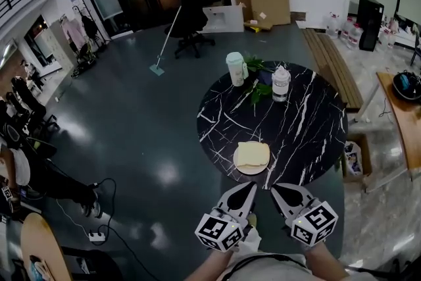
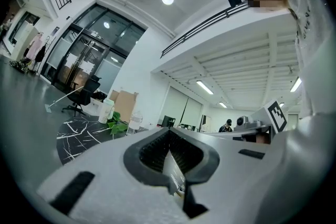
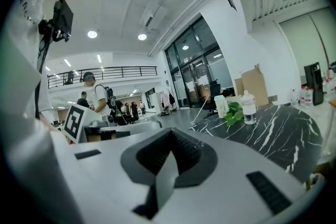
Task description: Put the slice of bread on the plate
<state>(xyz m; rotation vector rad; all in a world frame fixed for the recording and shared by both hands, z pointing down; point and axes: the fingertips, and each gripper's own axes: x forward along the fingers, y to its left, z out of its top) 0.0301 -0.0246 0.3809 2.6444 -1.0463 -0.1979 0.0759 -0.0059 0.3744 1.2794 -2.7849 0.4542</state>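
A slice of bread (image 1: 252, 154) lies flat on a small round plate (image 1: 250, 170) at the near edge of the round black marble table (image 1: 302, 135). Both grippers hang side by side just off that edge, close to the person's body, pointing at the table. The left gripper (image 1: 253, 186) is shut with nothing between its jaws, and the left gripper view shows its jaws (image 2: 169, 136) meeting. The right gripper (image 1: 275, 187) is shut and empty too, its tips (image 3: 170, 132) closed together. Neither touches the bread or the plate, and neither gripper view shows them.
A white cup with a green band (image 1: 235, 68), a clear lidded bottle (image 1: 281, 83) and green leaves (image 1: 258, 90) stand at the table's far side. An office chair (image 1: 191, 16) and a mop (image 1: 164, 43) are beyond, a wooden bench (image 1: 332, 66) at the right, and a power strip (image 1: 97, 233) on the floor at the left.
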